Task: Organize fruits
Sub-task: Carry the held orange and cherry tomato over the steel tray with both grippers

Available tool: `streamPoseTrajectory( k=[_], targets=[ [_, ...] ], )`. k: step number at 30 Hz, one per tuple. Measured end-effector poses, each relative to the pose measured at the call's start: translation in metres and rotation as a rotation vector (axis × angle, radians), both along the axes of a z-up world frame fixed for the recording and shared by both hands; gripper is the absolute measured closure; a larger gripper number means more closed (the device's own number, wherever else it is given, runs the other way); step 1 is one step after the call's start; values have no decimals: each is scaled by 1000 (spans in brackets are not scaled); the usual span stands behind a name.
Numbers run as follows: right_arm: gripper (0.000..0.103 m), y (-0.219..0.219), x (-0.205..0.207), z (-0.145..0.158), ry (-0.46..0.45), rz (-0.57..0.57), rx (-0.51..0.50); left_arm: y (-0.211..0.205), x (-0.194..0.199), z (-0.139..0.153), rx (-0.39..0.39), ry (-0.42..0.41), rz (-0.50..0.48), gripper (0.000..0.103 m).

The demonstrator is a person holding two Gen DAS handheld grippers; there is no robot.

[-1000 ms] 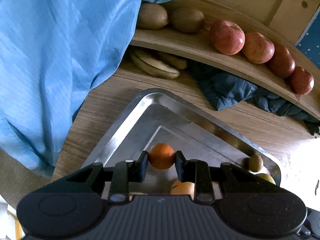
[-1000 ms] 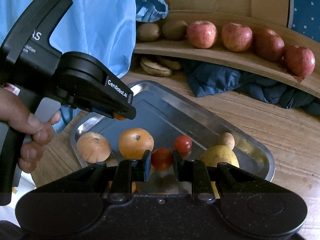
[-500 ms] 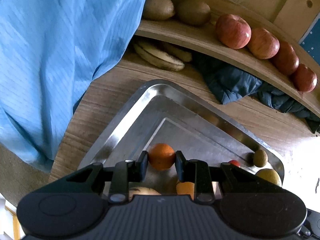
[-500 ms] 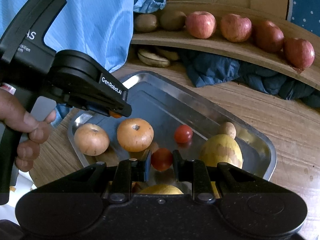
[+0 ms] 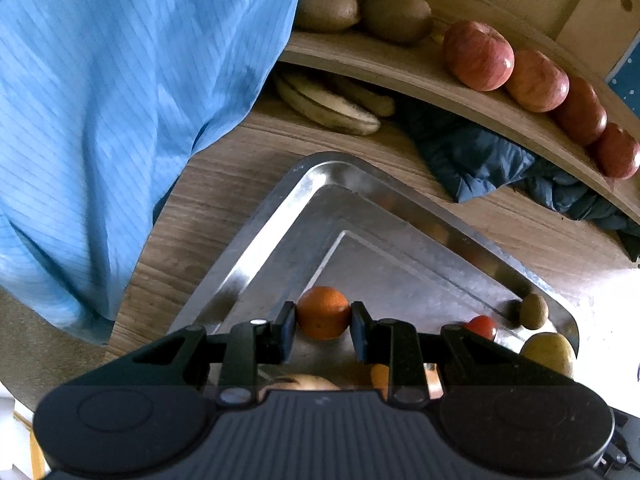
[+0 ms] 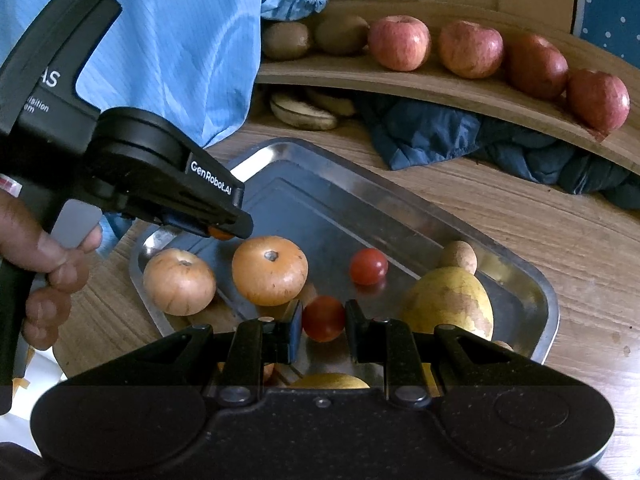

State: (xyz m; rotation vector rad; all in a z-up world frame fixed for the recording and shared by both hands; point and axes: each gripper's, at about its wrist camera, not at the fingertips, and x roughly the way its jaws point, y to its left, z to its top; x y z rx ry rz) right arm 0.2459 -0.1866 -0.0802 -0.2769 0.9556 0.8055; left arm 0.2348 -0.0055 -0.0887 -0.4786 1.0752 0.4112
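A small orange fruit (image 5: pixel 323 312) sits between the pads of my left gripper (image 5: pixel 323 326), which is shut on it above the steel tray (image 5: pixel 256 264). In the right wrist view my right gripper (image 6: pixel 323 330) is shut on a red cherry tomato (image 6: pixel 323 318) over the same tray (image 6: pixel 536 292). The left gripper (image 6: pixel 230 234) shows there too, hovering above the tray's left end with the orange fruit (image 6: pixel 219 233) peeking from under it. Loose in the tray lie two tan round fruits (image 6: pixel 270 270), another tomato (image 6: pixel 369 266), a small brown fruit (image 6: pixel 459 256) and a yellow-green fruit (image 6: pixel 446 304).
A curved wooden shelf (image 6: pixel 460 88) at the back holds two kiwis (image 6: pixel 286 40) and several red apples (image 6: pixel 399 42). Bananas (image 6: pixel 304 112) and dark blue cloth (image 6: pixel 440 136) lie under it. A person's blue sleeve (image 5: pixel 120 100) hangs at the left; a hand (image 6: pixel 44 256) grips the left tool.
Both grippers have risen and pulled back from the tray, each still shut on its fruit. More of the tray and its loose fruit shows in both views.
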Motion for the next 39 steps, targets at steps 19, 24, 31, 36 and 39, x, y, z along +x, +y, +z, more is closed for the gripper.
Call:
streamPoseTrajectory(
  k=[19,24,31,36,39],
  targets=[
    [79,2,3,-3,8,-46,-18,5,2,-6,-4,12,-23,71],
    [78,3,4,-4,12,-53,-20,5,3,-7,-5,15,-25,71],
    [78,4,4,-5,14,-64,-27,4,3,-7,0,14,-28,71],
    [78,4,4,-6,11,-76,-35,4,3,-7,7,17,-27,71],
    [77,5,3,-7,4,-84,-43,4,3,-7,6,17,-31,71]
  ],
)
